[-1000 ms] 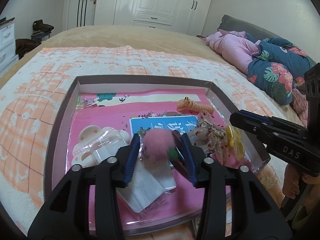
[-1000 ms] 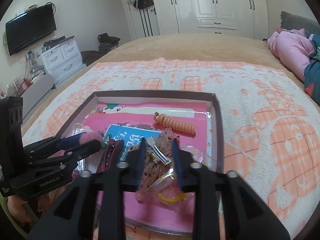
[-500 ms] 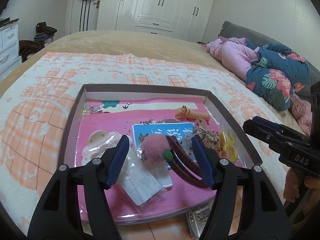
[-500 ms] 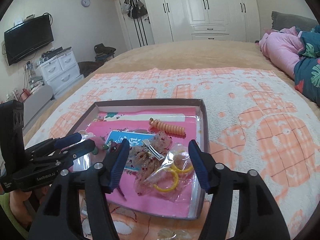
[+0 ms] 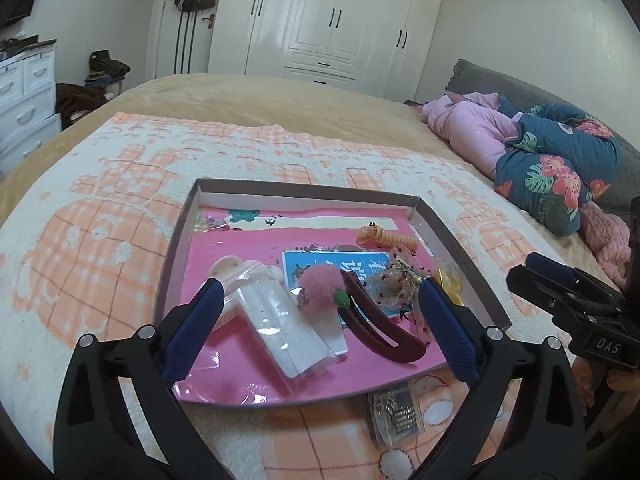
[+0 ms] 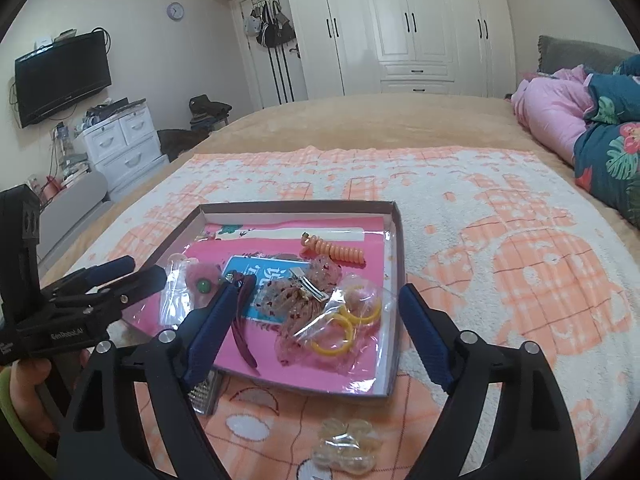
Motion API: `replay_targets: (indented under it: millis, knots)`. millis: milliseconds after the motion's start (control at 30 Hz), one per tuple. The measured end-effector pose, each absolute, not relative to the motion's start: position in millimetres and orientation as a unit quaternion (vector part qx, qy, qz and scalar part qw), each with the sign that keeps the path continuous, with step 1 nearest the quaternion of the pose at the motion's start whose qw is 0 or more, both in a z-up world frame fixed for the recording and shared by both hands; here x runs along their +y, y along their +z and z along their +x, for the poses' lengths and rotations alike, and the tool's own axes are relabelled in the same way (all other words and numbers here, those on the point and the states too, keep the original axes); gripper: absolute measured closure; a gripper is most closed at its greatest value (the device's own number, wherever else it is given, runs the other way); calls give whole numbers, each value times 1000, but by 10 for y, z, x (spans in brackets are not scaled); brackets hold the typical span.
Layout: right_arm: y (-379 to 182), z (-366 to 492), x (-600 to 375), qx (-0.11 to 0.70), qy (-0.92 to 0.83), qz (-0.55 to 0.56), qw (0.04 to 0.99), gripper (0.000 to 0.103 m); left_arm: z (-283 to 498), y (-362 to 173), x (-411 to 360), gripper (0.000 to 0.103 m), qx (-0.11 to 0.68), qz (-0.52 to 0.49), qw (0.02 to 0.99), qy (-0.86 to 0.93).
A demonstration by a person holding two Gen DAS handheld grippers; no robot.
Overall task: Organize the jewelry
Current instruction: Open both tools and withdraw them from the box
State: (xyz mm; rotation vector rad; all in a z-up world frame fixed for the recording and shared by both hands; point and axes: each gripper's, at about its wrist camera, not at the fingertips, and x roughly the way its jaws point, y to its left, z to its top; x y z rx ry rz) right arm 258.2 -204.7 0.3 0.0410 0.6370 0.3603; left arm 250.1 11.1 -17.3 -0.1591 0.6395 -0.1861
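A shallow box [image 5: 182, 240] [image 6: 394, 240] with a pink lining lies on the bed. In it are a pink pom-pom clip [image 5: 318, 290], a dark red hair clip [image 5: 382, 330] [image 6: 242, 326], an orange coil tie [image 5: 386, 236] [image 6: 336, 254], a clear bag of yellow rings [image 6: 346, 322] and a speckled bag with a metal clip [image 6: 308, 292]. My left gripper [image 5: 318, 322] hangs above the near part of the box, its jaws opening with nothing pressed between the pads. My right gripper [image 6: 316, 330] is likewise opening above the bags, touching nothing.
A small packet of metal pieces [image 5: 396, 410] [image 6: 206, 392] lies on the blanket just in front of the box. A clear flower-shaped piece [image 6: 348, 444] lies nearer. Pink and floral bedding [image 5: 532, 152] is piled at the right. A white dresser [image 6: 120, 144] stands at the left.
Both grippers let go and spread wide: the left released the pink pom-pom clip, the right released the speckled bag. Both pulled back and up from the box.
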Motion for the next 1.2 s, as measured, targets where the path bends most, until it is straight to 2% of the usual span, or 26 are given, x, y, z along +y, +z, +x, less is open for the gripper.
replay_targets:
  millis: [600,1200]
  knots:
    - [185,2121,-2195,273,171,8,947,16,2085,-6,127,12,293,-81,949,-86]
    - [16,1731,-2395,296,157,22,942,15,1813,-166,-85,12,311,-50,944,-102]
